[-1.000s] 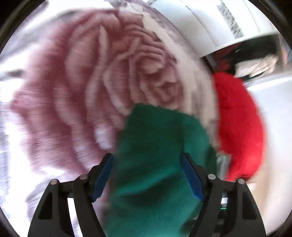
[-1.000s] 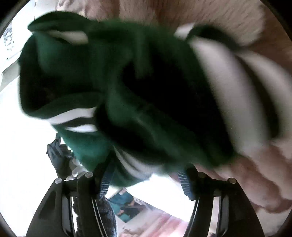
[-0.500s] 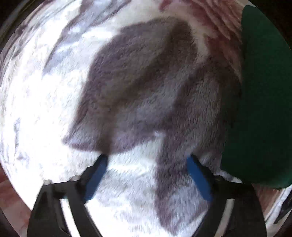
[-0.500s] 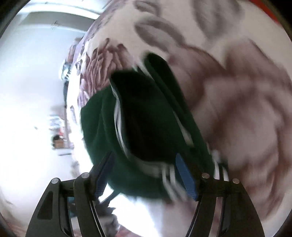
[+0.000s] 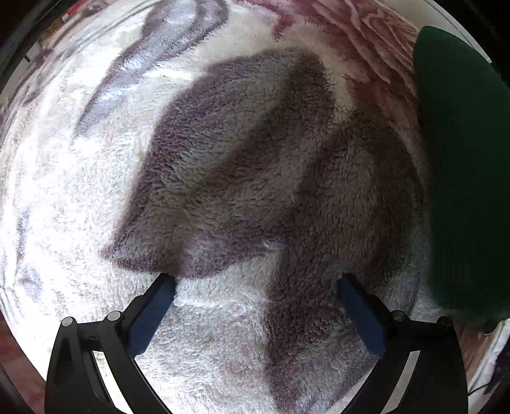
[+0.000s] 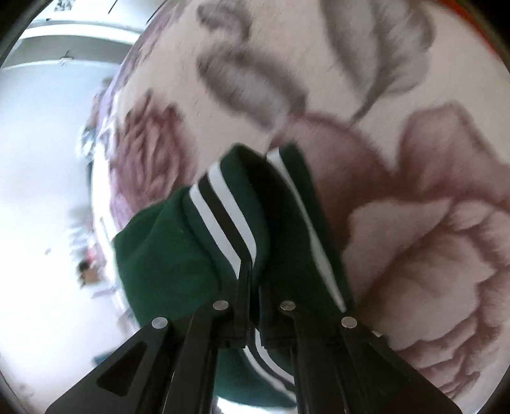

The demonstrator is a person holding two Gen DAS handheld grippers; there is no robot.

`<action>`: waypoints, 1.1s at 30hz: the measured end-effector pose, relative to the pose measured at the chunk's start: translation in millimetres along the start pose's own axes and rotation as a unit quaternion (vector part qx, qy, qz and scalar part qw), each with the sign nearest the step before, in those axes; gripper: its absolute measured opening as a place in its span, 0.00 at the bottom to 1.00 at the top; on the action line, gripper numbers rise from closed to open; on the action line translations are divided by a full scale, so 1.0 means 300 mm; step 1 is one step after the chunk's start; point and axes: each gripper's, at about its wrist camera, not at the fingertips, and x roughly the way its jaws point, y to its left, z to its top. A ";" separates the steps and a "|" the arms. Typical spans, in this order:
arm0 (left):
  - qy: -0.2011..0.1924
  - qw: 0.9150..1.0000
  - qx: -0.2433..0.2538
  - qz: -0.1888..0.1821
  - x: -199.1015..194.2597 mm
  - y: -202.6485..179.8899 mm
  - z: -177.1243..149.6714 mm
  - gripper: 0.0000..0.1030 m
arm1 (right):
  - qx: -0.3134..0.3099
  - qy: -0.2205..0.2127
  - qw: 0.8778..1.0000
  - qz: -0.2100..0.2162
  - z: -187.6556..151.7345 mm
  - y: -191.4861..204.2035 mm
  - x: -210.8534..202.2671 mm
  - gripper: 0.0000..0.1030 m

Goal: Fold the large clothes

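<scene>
A dark green garment with white and black stripes along its edge hangs from my right gripper. Its jaws are closing and pinch the striped edge between them. The cloth is lifted above a floral fleece blanket. In the left wrist view the same green garment shows as a plain green mass at the right edge. My left gripper points straight down at the blanket, open wide with nothing between its blue pads, well left of the garment.
The blanket is white fleece with grey leaves and pink roses and fills both views. Its edge curves along the left of the right wrist view, with a bright blurred room beyond. A red-orange strip shows at the top right.
The left gripper let go of the green cloth, opened wide and swung left and down over the blanket. The right gripper rose and closed on the garment's striped edge.
</scene>
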 end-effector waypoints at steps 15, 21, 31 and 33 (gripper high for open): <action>-0.027 0.999 0.005 0.021 -0.267 -0.007 0.065 0.98 | -0.052 0.016 0.999 -0.003 -0.389 -0.112 0.032 0.03; -0.069 0.998 0.007 0.009 -0.460 -0.006 0.090 0.98 | -0.017 -0.064 0.998 0.016 -0.487 -0.135 -0.293 0.02; -0.116 0.990 0.073 -0.036 -0.433 -0.307 0.275 0.98 | 0.066 0.062 0.996 -0.029 -0.378 -0.284 0.128 0.09; -0.116 0.987 0.102 -0.035 -0.406 -0.371 0.303 0.98 | 0.046 0.067 0.996 -0.039 -0.348 -0.242 0.067 0.29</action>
